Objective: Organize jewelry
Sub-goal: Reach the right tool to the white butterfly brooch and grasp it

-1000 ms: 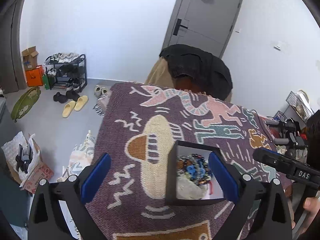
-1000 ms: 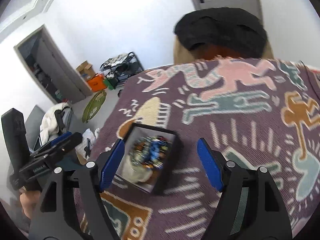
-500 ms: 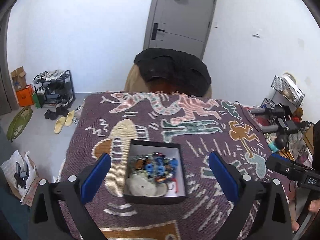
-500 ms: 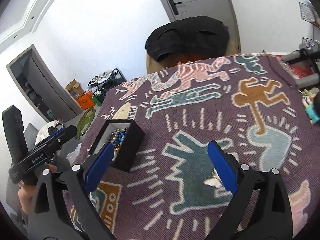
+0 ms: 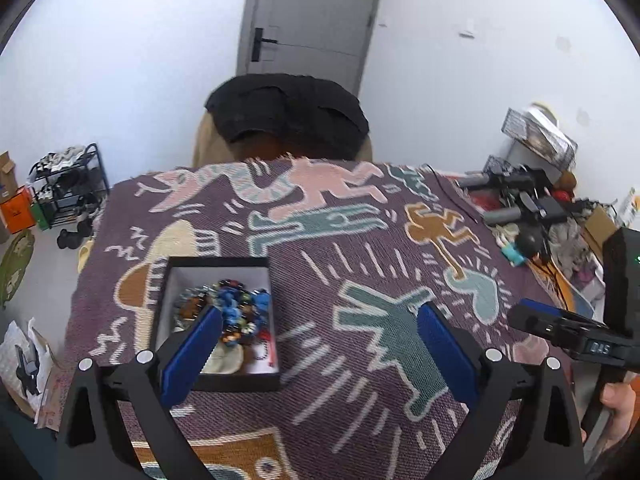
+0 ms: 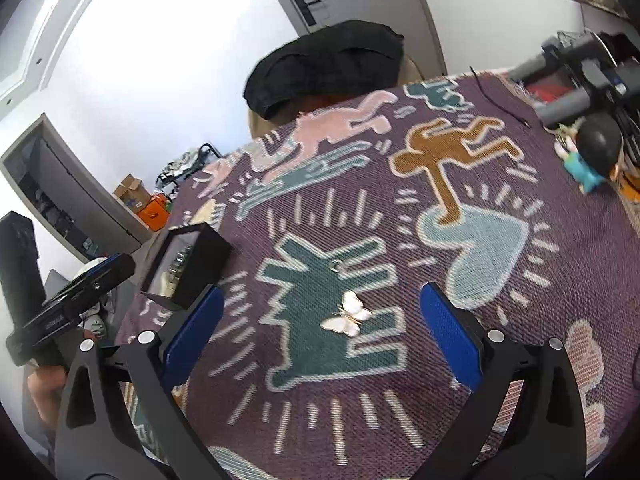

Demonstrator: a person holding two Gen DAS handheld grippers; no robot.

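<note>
On the patterned purple blanket [image 6: 560, 280], a butterfly brooch [image 6: 349, 313] lies between the wide-open, empty right gripper [image 6: 320, 340] fingers. Left, a black box [image 5: 220, 320] holds beaded jewelry [image 5: 236, 312]; the left gripper [image 5: 320, 352] is spread, empty. Cluttered gear [image 5: 528, 208] lies far right.

1. We see bright, even indoor light, with white walls [image 5: 120, 60] near blown out
2. Shadows on the patterned cloth [image 6: 360, 240] are faint and soft
3. Fisheye bending curves the door [image 5: 312, 16] and darkens the corners
4. The jewelry box [image 6: 192, 268] looks slightly blurred
</note>
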